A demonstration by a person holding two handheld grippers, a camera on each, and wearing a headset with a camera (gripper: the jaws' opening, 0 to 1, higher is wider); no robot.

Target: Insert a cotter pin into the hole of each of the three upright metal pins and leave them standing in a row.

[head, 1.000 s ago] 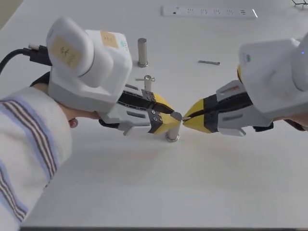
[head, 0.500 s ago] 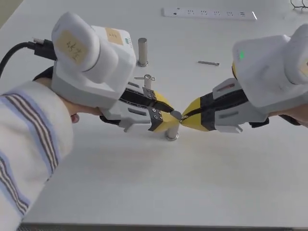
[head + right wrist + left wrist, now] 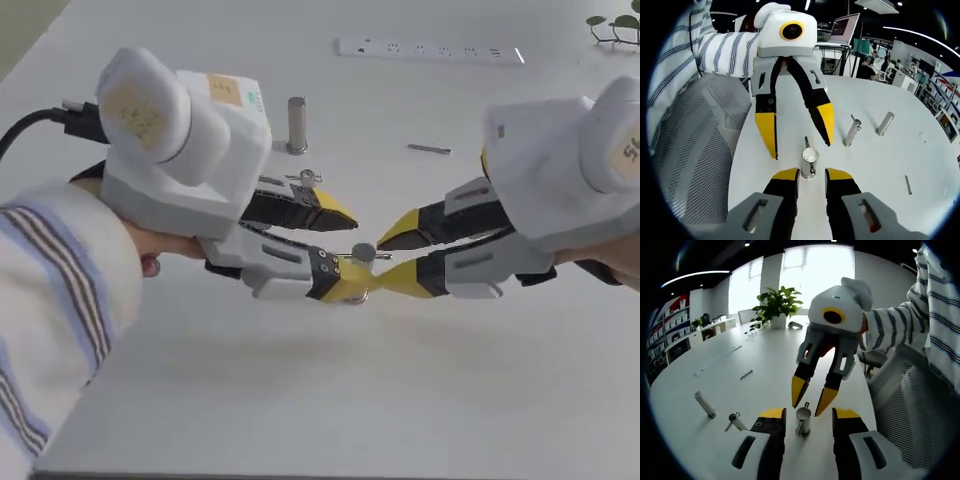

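Both claws have just let go. The left claw and the right claw now stand spread, tips facing each other on either side of the nearest metal pin, which stands upright on the table between them, gripped by neither.

Half a second ago and a second ago, both claws were pressed together at the head of this pin, tip to tip. Since then each has opened, and the pin has kept its place and stayed upright.

A thin cotter pin sticks out at the pin's head. In the head view it reads as a fine line crossing the top, so it looks seated in the hole (how far through it sits is too small to tell). If so, this pin is probably done.

Behind it, the middle metal pin already carries a cotter pin at its top. The far metal pin stands bare, in line with the other two. A loose cotter pin lies flat on the table, well apart to the right of the far pin. By my reading, two of the three are finished, and the remaining work is to fetch that loose piece and fit the far pin.
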